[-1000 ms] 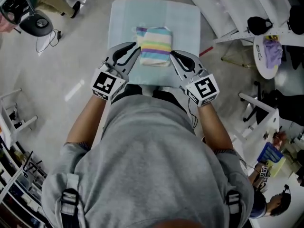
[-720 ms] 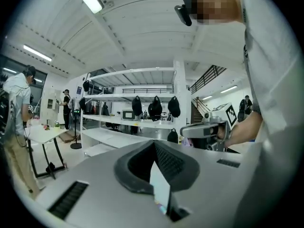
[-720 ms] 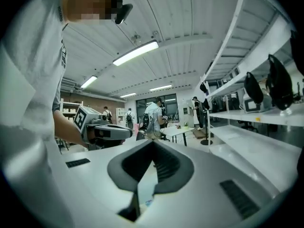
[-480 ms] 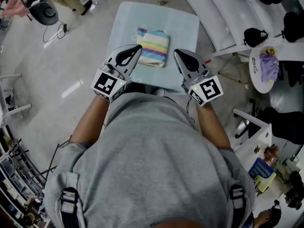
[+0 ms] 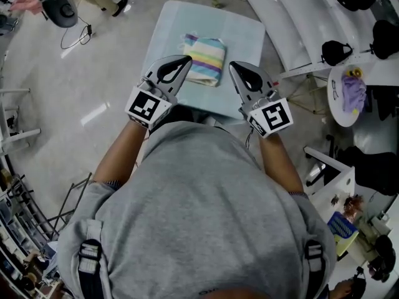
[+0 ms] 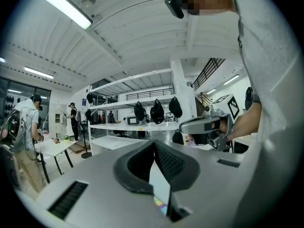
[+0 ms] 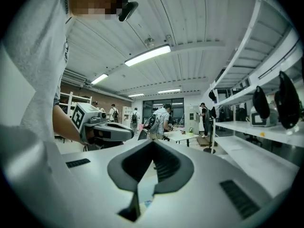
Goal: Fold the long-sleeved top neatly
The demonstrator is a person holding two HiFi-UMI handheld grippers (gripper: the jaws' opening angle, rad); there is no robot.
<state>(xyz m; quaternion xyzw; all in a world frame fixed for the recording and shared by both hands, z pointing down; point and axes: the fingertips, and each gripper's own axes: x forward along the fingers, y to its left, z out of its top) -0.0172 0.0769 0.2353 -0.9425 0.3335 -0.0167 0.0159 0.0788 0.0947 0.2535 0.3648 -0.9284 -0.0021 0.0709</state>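
**Hovering, jaws together**

We are holding the grey left gripper [image 5: 187,60] and right gripper [image 5: 232,65] with jaws pressed together. The soft, pastel-striped folded long-sleeved top [image 5: 206,50] is lying on the pale blue square desk [image 5: 165,25], between and below their tips.

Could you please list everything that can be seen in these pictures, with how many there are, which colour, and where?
folded top: one, pastel stripes, on the table top ahead of both grippers
table top: one, pale blue, upper middle of the head view
round table: one, white, far right
cloth: one, purple, on the round table
office chair: one, black, on the floor at top left
black items: several, bags or helmets, on the white shelves at upper right
left gripper: one, grey and black, jaws shut, empty, left of the top
right gripper: one, grey and black, jaws shut, empty, right of the top
shirt: one, grey, on the person, lower half of the head view
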